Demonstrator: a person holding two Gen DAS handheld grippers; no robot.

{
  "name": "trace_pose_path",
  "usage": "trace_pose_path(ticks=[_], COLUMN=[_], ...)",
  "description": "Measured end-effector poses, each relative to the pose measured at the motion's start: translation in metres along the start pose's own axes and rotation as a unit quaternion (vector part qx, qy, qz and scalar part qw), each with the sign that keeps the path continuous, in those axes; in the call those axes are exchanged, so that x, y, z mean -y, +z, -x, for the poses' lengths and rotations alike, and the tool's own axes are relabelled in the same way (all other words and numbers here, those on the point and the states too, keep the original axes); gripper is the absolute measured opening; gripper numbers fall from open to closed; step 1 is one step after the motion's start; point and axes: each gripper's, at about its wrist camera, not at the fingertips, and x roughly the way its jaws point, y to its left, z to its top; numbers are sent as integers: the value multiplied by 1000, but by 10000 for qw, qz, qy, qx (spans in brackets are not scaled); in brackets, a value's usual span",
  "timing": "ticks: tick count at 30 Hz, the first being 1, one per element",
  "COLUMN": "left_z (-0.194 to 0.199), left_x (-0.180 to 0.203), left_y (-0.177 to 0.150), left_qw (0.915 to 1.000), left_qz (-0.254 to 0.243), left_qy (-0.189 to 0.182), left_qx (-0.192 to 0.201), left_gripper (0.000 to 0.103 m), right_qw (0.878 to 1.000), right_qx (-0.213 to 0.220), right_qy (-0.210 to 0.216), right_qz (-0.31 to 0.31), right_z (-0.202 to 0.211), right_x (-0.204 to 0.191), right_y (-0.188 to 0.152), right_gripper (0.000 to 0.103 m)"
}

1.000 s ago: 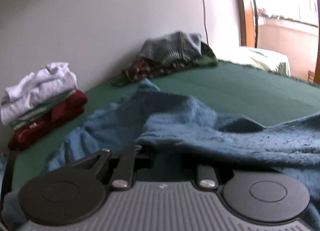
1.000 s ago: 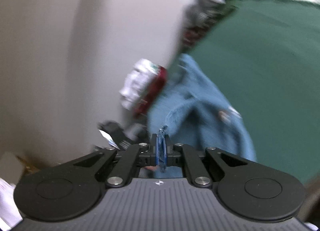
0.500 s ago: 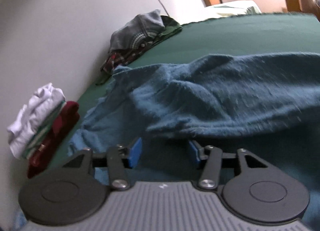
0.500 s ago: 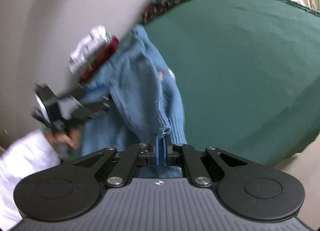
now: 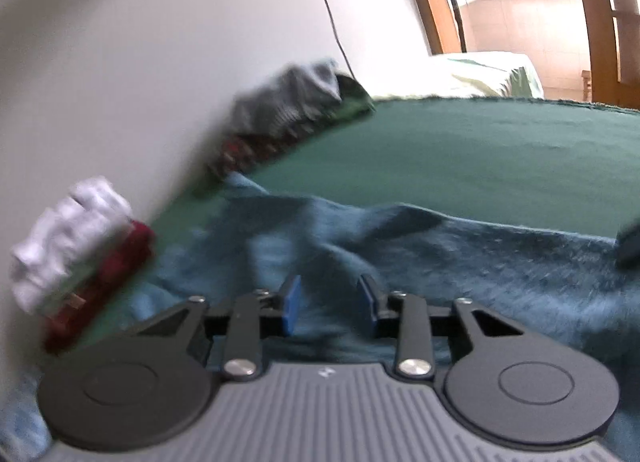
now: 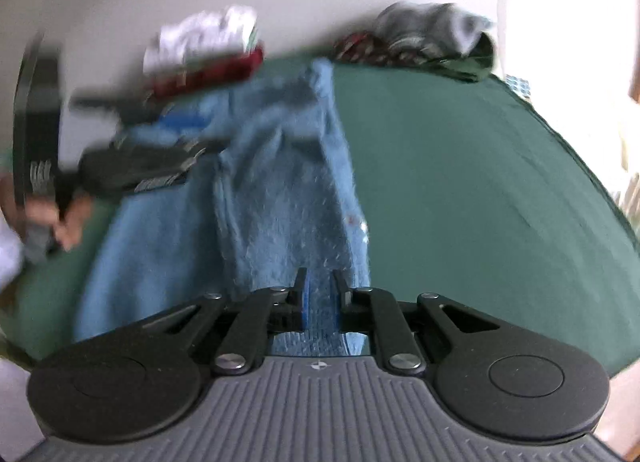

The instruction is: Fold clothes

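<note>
The green cloth-covered table [image 6: 460, 166] is filling most of both my views, running back to the pale wall [image 5: 160, 42]. Across its near half the blue knit sweater [image 6: 280, 198] is lying rumpled — one long fold is stretching away from my right claw toward the far edge. Against the wall, a loose heap of grey and plaid clothes [image 5: 296, 110] is sitting at the far end, and a folded stack of white, striped and red garments [image 5: 76, 258] is resting nearer, just beside the sweater's edge. My left claw [image 5: 329, 304] is hovering low over the sweater with its blue pads spread and nothing between them. My right claw [image 6: 320, 298] is standing parted too — the sweater's hem is lying in the gap, but the pads are not pressing on it. My left hand [image 6: 60, 218] is showing blurred at the right view's edge.
</note>
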Motion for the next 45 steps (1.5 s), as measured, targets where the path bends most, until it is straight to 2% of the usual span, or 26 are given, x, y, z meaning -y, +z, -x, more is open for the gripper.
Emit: trace_pose_path(ticks=[3, 5, 9, 11, 14, 18, 21, 24, 27, 30, 33, 35, 36, 38, 40, 41, 43, 45], left_z=[-7, -12, -22, -27, -35, -13, 5, 15, 14, 6, 5, 5, 6, 7, 8, 8, 10, 12], left_x=[3, 6, 10, 12, 15, 25, 34, 54, 76, 98, 111, 108, 108, 109, 110, 111, 113, 113], left_y=[-1, -1, -2, -2, -3, 12, 26, 36, 39, 35, 29, 27, 26, 24, 23, 22, 22, 20], left_qw=[9998, 9996, 9986, 9978, 9965, 9973, 9974, 9957, 9925, 9895, 9884, 9845, 9835, 9825, 9814, 9813, 9801, 9797], left_qz=[117, 196, 352, 430, 547, 532, 642, 817, 890, 849, 951, 1268, 1345, 1443, 1540, 1566, 1656, 1694], left_qy=[54, 91, 163, 200, 254, 239, 85, -335, -709, -865, -758, -740, -719, -659, -599, -571, -550, -530], left_qx=[-124, -206, -371, -454, -577, -446, -314, -267, -454, -781, -914, -960, -969, -972, -975, -966, -944, -929], left_gripper=[35, 35, 42, 42, 41, 43, 45, 46, 46, 46, 47, 48, 49, 49, 51, 51, 53, 55], right_qw=[9982, 9957, 9878, 9878, 9920, 9907, 9907, 9877, 9815, 9790, 9784, 9766, 9751, 9738, 9708, 9746, 9834, 9822], right_qx=[-409, -584, -1051, -913, -329, 247, 300, 158, -6, -20, -115, -309, -410, -198, 259, 318, 176, 240], right_qy=[10, 51, 475, 602, 541, 561, 852, 1362, 1842, 1946, 1980, 2080, 2141, 2245, 2379, 2205, 1664, 1256], right_qz=[431, 717, 1044, 1111, 1089, 1217, 1019, 746, 522, 613, 576, 459, 415, 316, 180, 235, 694, 1377], right_z=[-17, -14, -10, -11, -19, -56, -100, -148, -195, -222, -246, -261, -266, -262, -252, -251, -261, -269], right_x=[-9, -10, -2, 9, 30, 43, 50, 54, 56, 45, 43, 44, 45, 48, 53, 52, 43, 32], right_y=[-7, -8, 14, 42, 97, 171, 213, 240, 263, 269, 273, 274, 275, 279, 282, 282, 277, 264], right_gripper=[11, 12, 13, 15, 28, 28, 29, 29, 29, 29, 28, 10, 4, 4, 3, 3, 3, 0])
